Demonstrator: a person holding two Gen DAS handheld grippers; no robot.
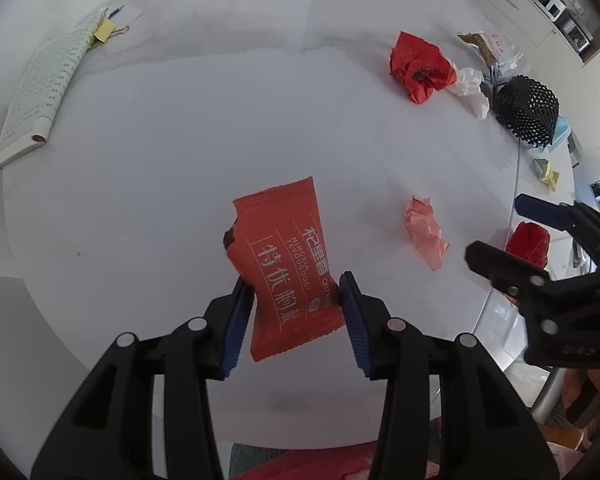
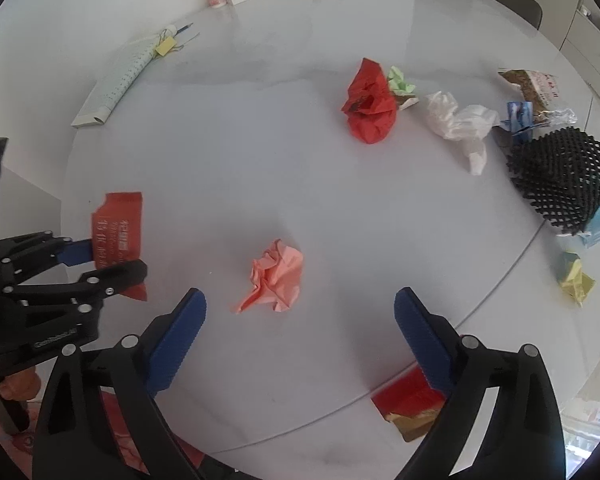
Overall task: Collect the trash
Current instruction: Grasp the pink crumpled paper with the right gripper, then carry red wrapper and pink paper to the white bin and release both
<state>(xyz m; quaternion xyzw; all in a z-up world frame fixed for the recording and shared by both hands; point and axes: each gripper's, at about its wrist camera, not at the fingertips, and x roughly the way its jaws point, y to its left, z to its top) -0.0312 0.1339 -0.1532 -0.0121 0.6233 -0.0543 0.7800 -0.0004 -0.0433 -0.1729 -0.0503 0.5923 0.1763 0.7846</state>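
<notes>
The left gripper (image 1: 296, 292) pointed steeply down at the white table (image 1: 180, 140), its blue pads pressed on either side of a red snack wrapper (image 1: 284, 260) printed with white characters. The wrapper hung tilted between the jaws, which stood roughly half closed on it, its upper end with a torn corner sticking out beyond the fingertips. In the right wrist view the same wrapper (image 2: 118, 232) showed pinched in that gripper (image 2: 112, 260) left of the pink paper ball.

The right gripper (image 2: 300, 308) also pointed steeply down, jaws spread wide with nothing between the pads. It hovered over the pink paper ball (image 2: 274, 278), which lay on the table just ahead of and between the two fingertips, touching neither.

Taking the pink paper ball as the landmark: beyond it, well apart, lay a crumpled red paper (image 2: 370, 104) with a bit of green paper (image 2: 400, 80) beside it. Right of that red paper sat a white crumpled tissue (image 2: 460, 124), then a black foam net (image 2: 560, 184) near the table's right edge. A yellow-green scrap (image 2: 576, 282) lay off to the ball's right, past a curved seam in the tabletop. Nearer the camera than the ball, on the right, a red and gold wrapper (image 2: 408, 408) lay at the seam, partly hidden by the right finger. Far to the ball's upper left lay a booklet (image 2: 116, 84) with a yellow clip. The table around the ball was bare, with open surface on all sides.
</notes>
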